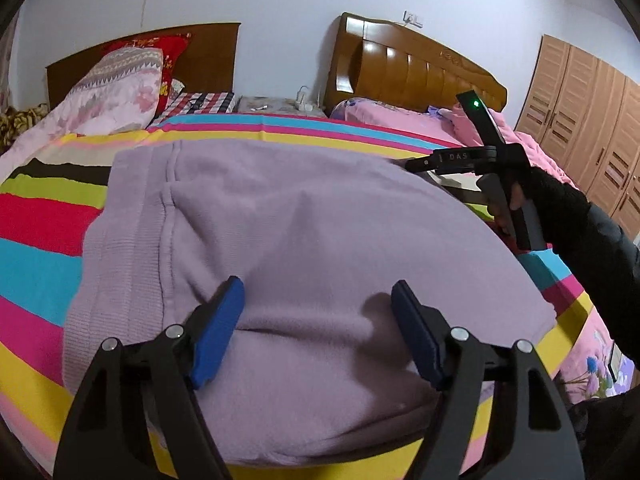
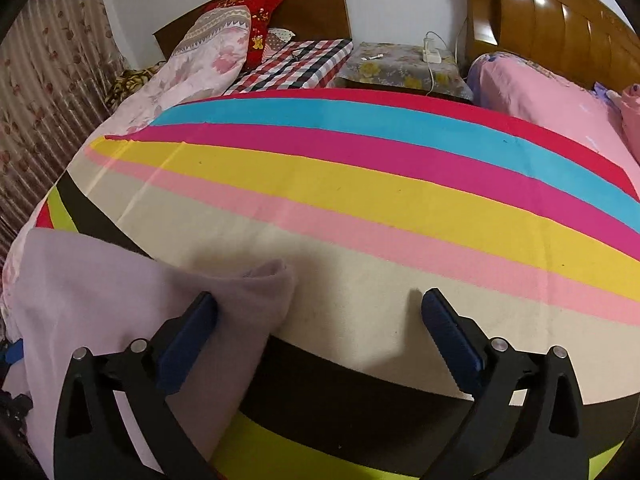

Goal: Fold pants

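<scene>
The lilac pants (image 1: 304, 232) lie folded flat on the striped bed cover (image 1: 44, 216), with the ribbed waistband to the left. My left gripper (image 1: 318, 300) is open and empty just above the near part of the pants. My right gripper (image 2: 320, 312) is open and empty; its left finger rests over a raised corner of the pants (image 2: 256, 280), its right finger over bare cover. The right gripper also shows in the left wrist view (image 1: 460, 158), held by a gloved hand at the pants' far right edge.
The striped cover (image 2: 360, 184) spreads wide beyond the pants. Pillows (image 1: 120, 88) and a pink quilt (image 2: 540, 96) lie at the head of the beds. A small covered bedside table (image 2: 400, 68) stands between wooden headboards. A wardrobe (image 1: 592, 120) stands at the right.
</scene>
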The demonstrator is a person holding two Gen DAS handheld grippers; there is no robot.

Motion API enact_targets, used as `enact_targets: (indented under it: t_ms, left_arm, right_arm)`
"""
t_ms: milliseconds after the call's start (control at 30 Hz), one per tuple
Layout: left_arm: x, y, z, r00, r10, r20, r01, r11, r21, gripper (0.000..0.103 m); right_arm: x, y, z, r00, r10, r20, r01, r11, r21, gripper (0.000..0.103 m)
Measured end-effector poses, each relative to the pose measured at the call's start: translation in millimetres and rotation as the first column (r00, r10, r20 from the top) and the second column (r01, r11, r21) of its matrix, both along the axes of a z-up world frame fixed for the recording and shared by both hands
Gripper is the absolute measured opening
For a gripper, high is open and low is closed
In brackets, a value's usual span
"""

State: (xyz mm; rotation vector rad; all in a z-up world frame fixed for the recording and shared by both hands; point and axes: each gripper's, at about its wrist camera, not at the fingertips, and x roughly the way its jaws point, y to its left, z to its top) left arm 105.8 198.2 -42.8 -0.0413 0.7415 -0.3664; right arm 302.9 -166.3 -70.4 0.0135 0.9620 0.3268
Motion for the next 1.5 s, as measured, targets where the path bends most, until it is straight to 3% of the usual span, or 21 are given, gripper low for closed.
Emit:
enact_targets:
  t_ms: [200,300,367,433,500,600,667,700,733,800,833,900,967,1033,1100,1133,1200,1300,1367,1433,1500]
  left_arm:
    - [-8.1,1.0,2.2,0.999,-0.032,0.024,0.032,0.999,0.004,0.075]
    - [-9.6,1.3,1.2,0.999,-0.041,0.035,0.041,0.999,0.008,0.075]
    - [-10.0,0.3,2.0,0.999,-0.04,0.033,0.04,0.999,0.01,0.075]
    - [-10.4,-0.2,2.1,0.999,-0.037,0.035,0.037,0.999,0.012,0.075]
    - [-10.4,-1.3,1.5,0.998,-0.039,0.04,0.038,0.999,0.016,0.075]
    - [-10.3,-2.2,1.4,0.998,-0.041,0.044,0.041,0.999,0.02,0.075]
    - [-10.6,-2.5,1.5,0.998,-0.041,0.043,0.041,0.999,0.019,0.075]
    - [-11.1,-3.1,1.5,0.998,-0.041,0.044,0.04,0.999,0.02,0.075]
    - [-11.3,-3.0,1.3,0.998,-0.04,0.044,0.039,0.999,0.017,0.075]
    - [-11.3,-3.4,1.2,0.998,-0.041,0.048,0.04,0.999,0.019,0.075]
    - [-11.0,-3.6,1.1,0.998,-0.04,0.049,0.039,0.999,0.021,0.075]
    - [-10.8,-3.6,0.5,0.998,-0.042,0.049,0.041,0.999,0.021,0.075]
    - [-10.6,-3.4,0.6,0.998,-0.046,0.047,0.046,0.999,0.019,0.075]
    - [-10.6,-4.2,2.3,0.998,-0.052,0.039,0.051,0.998,0.022,0.075]
    - [-13.0,-7.1,8.2,0.998,-0.054,0.024,0.053,0.997,0.051,0.078]
    - [-16.8,-8.7,13.7,0.998,-0.054,0.02,0.052,0.996,0.069,0.084]
    - [-26.5,-6.6,27.0,0.998,-0.044,0.032,0.042,0.997,0.07,0.095]
    - [-33.3,11.6,42.8,0.998,0.008,0.059,-0.007,1.0,-0.015,0.101]
    - [-29.1,24.1,42.5,0.998,0.039,0.039,-0.036,0.997,-0.071,0.101]
    - [-20.6,31.8,31.2,0.997,0.082,-0.018,-0.082,0.995,-0.06,0.101]
    - [-21.7,34.2,23.5,0.997,0.07,-0.019,-0.071,0.996,-0.057,0.101]
  right_arm:
    - [4.6,0.6,0.2,1.0,-0.006,0.002,0.006,1.0,0.013,0.098]
    - [-6.0,-7.2,11.7,0.996,-0.064,0.065,0.062,0.998,0.028,0.098]
    - [-20.1,-16.4,19.3,0.99,-0.12,0.072,0.115,0.991,0.07,0.097]
    - [-39.3,-16.9,29.4,0.993,-0.083,0.09,0.071,0.989,0.13,0.097]
    - [-52.5,-6.3,31.9,0.994,-0.004,0.109,-0.004,0.997,0.076,0.097]
    - [-37.8,-3.5,5.7,0.999,-0.034,0.034,0.037,0.994,-0.102,0.097]
    - [-27.6,-18.7,1.9,0.996,-0.091,0.012,0.091,0.995,-0.051,0.097]
    - [-27.2,-24.2,8.4,0.986,-0.163,0.046,0.167,0.981,-0.095,0.095]
    - [-29.3,-28.7,14.9,0.981,-0.185,0.065,0.189,0.979,-0.074,0.093]
    - [-38.1,-30.4,24.3,0.987,-0.15,0.057,0.147,0.988,0.054,0.092]
    - [-43.5,-26.1,27.5,0.99,-0.126,0.067,0.121,0.99,0.068,0.092]
    - [-53.9,-4.3,24.1,0.997,-0.009,0.076,0.008,1.0,0.017,0.095]
    - [-49.7,6.8,4.0,0.999,0.033,0.017,-0.032,0.996,-0.083,0.095]
    - [-41.6,-7.3,2.1,0.999,-0.047,-0.001,0.047,0.998,-0.043,0.098]
    - [-44.8,-14.2,17.1,0.986,-0.16,0.05,0.164,0.98,-0.112,0.098]
    - [-49.8,-14.9,27.6,0.984,-0.157,0.078,0.164,0.982,-0.09,0.098]
    - [-75.2,-5.0,59.0,0.988,-0.062,0.14,0.055,0.997,0.055,0.098]
    - [-110.4,34.3,77.5,0.975,0.15,0.166,-0.171,0.978,0.122,0.098]
    - [-134.0,70.8,73.9,0.938,0.315,0.144,-0.333,0.934,0.128,0.098]
    - [-160.3,103.6,57.5,0.888,0.451,0.089,-0.458,0.883,0.104,0.098]
    - [-187.0,138.9,29.2,0.836,0.548,0.022,-0.547,0.837,-0.019,0.099]
